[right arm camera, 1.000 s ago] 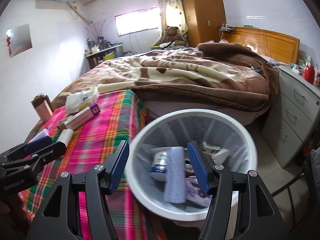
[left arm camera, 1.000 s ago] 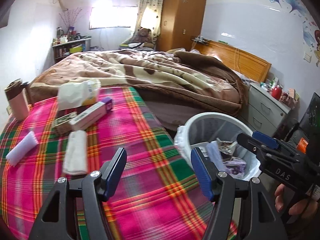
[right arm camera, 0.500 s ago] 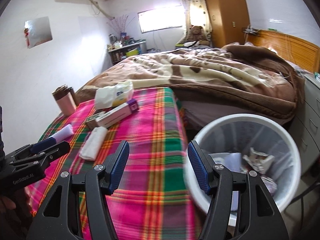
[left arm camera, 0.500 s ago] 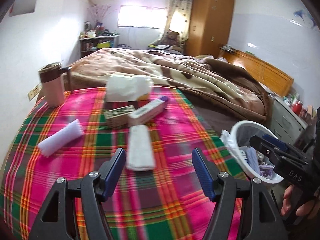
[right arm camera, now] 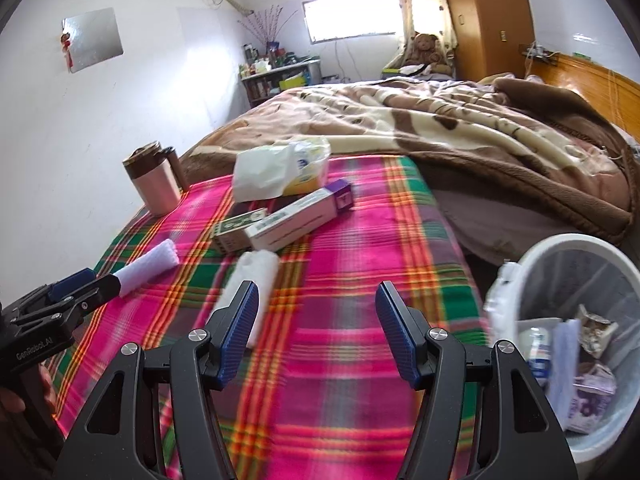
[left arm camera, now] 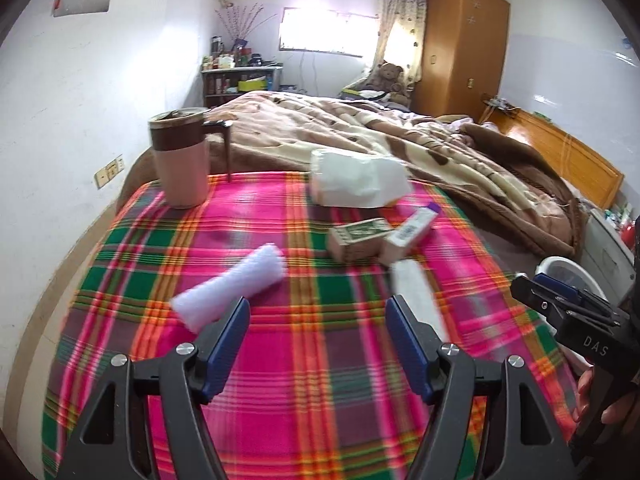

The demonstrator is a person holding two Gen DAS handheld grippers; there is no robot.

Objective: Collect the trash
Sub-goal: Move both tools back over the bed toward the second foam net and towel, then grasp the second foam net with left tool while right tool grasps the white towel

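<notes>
The white roll point(left arm camera: 234, 289) lies near the left edge of the plaid surface point(left arm camera: 320, 360), its long axis slanting toward the mug point(left arm camera: 181, 156), just ahead of our left tool point(left arm camera: 318, 344), whose jaws are opening with nothing between them. A second roll point(right arm camera: 252, 280) lies before our right tool point(right arm camera: 316, 334), spread wide and empty. The bin point(right arm camera: 580, 248) stands off the right edge.
</notes>
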